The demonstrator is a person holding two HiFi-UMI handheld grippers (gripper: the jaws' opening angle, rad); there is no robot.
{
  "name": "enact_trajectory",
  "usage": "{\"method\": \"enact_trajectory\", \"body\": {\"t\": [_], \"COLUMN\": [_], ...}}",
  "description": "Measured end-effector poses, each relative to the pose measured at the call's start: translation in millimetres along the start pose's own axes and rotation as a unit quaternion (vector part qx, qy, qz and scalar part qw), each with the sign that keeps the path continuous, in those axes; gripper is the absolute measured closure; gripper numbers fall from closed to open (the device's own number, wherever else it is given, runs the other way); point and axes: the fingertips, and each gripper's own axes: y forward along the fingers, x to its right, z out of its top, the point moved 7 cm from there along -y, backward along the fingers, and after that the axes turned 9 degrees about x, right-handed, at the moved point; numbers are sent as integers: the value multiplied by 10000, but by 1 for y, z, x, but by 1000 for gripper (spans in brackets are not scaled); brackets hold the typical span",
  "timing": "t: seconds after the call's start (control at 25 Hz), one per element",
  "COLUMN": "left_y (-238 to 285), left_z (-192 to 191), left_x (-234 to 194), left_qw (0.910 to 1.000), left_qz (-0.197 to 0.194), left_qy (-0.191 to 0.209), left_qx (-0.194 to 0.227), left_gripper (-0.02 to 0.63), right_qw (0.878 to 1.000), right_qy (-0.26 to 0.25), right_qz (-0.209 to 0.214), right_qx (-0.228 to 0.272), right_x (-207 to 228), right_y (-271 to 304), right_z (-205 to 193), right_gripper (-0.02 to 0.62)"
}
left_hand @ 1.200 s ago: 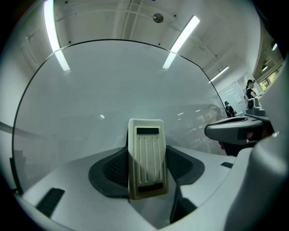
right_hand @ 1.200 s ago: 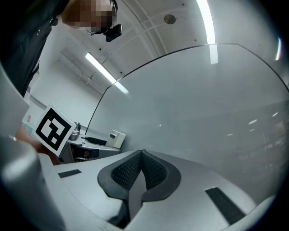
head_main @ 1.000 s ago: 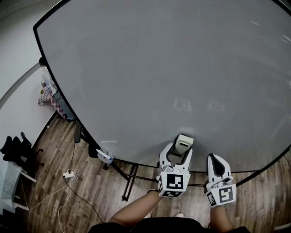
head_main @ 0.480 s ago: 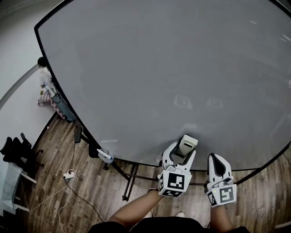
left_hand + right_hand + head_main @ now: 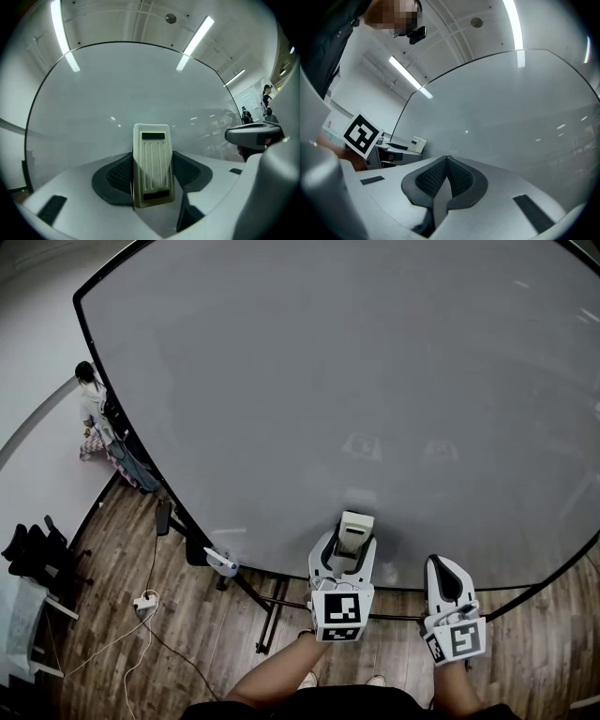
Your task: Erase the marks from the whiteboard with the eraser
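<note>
**Eraser held at the lower edge of a board that shows no marks**

The left gripper (image 5: 347,554) carries a cream, ribbed, rectangular plastic eraser (image 5: 151,164). Its fingers (image 5: 115,176) pinch the eraser's two long sides, and the upper end stands clear beyond their tips. In the head view the eraser sits just above the lower edge of the large pale-grey whiteboard with a thin black frame (image 5: 309,381), somewhat right of that edge's middle. Whether its face presses on the board or stands just off it cannot be told.

The right gripper (image 5: 444,579) hangs beside the left, below the same edge. Its fingers (image 5: 429,180) are pressed together with nothing between them.

No pen marks show on the board in any view. The only features on it are streaks of reflected ceiling light and faint mirror images of the grippers' marker cubes. Judged from this, the erasing is complete or nearly so. At most a final pass along the bottom strip is left, where any residue would be too faint to see here.
</note>
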Motion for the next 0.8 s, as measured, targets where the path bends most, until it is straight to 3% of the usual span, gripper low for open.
{"method": "enact_trajectory", "body": {"t": [0.24, 0.8], "left_y": [4, 11], "left_z": [-6, -4], "left_x": [-30, -13], "left_qw": [9987, 9990], "left_qz": [484, 437], "left_qy": [4, -135], "left_qx": [-137, -15], "left_gripper": [336, 337], "right_qw": [9999, 9998], "right_qy": [78, 61], "right_qz": [151, 189], "right_qx": [-15, -69], "right_x": [-6, 1], "right_y": [11, 5], "right_z": [-5, -6], "right_gripper": [577, 577]}}
